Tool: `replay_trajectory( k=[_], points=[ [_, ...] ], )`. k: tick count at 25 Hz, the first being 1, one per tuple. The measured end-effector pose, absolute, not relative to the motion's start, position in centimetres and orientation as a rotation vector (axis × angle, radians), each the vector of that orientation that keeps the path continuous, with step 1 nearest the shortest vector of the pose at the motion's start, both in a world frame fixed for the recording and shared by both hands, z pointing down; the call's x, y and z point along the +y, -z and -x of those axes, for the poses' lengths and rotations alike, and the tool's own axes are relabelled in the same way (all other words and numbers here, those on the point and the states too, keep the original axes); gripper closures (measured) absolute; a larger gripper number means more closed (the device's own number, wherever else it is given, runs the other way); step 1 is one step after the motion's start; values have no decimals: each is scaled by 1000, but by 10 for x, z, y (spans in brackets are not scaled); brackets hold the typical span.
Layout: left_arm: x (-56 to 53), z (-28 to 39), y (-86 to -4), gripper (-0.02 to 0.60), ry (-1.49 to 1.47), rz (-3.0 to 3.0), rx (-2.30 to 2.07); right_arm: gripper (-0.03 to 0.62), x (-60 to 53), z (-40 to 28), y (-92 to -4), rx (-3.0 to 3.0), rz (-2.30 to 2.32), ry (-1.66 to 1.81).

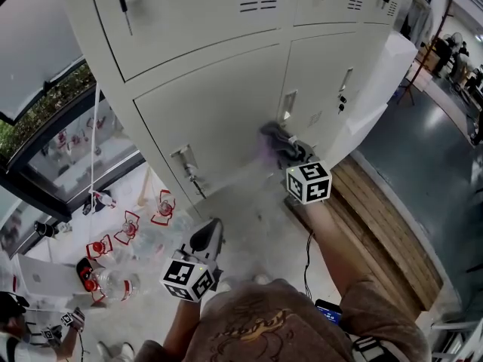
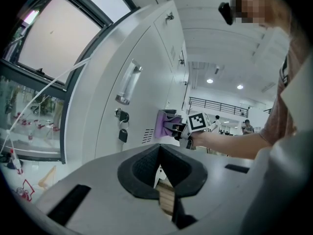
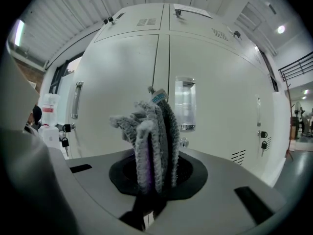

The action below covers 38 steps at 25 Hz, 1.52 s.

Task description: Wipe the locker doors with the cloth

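A grey and purple cloth [image 1: 277,137] is bunched in my right gripper [image 1: 293,155], which is shut on it and holds it against a lower pale grey locker door [image 1: 219,111], beside its recessed handle [image 1: 287,105]. The right gripper view shows the cloth [image 3: 152,131] standing up between the jaws of the right gripper [image 3: 154,177], with the locker doors [image 3: 122,82] close ahead. My left gripper [image 1: 209,234] hangs lower, away from the lockers, shut on nothing. From the left gripper [image 2: 164,181] the cloth [image 2: 165,124] shows pressed on the door [image 2: 142,97].
A wooden pallet [image 1: 385,225] lies to the right of the lockers, with a white panel [image 1: 389,74] leaning behind it. A window [image 1: 68,127] and red-and-white items [image 1: 128,228] on the floor are to the left. Keys [image 2: 123,133] hang from locks. A person [image 1: 23,326] crouches at bottom left.
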<state>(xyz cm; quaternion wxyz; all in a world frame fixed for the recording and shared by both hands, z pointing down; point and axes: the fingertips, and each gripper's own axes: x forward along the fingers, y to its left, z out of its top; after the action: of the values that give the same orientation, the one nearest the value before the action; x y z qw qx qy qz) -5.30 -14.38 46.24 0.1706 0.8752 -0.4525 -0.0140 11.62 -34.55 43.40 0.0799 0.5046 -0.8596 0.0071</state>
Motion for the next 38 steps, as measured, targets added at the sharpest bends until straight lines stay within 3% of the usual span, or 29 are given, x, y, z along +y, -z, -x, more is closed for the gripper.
replay_trajectory(
  k=[14,38],
  points=[
    [-140,49,-464,578,37,-2485,-1272,539,-303,-120,-434,-2613,-1469,-26],
    [-115,112,-474,578,46,-2349,-1489,539,-203,70,-492,-2872,-804,-139]
  ],
)
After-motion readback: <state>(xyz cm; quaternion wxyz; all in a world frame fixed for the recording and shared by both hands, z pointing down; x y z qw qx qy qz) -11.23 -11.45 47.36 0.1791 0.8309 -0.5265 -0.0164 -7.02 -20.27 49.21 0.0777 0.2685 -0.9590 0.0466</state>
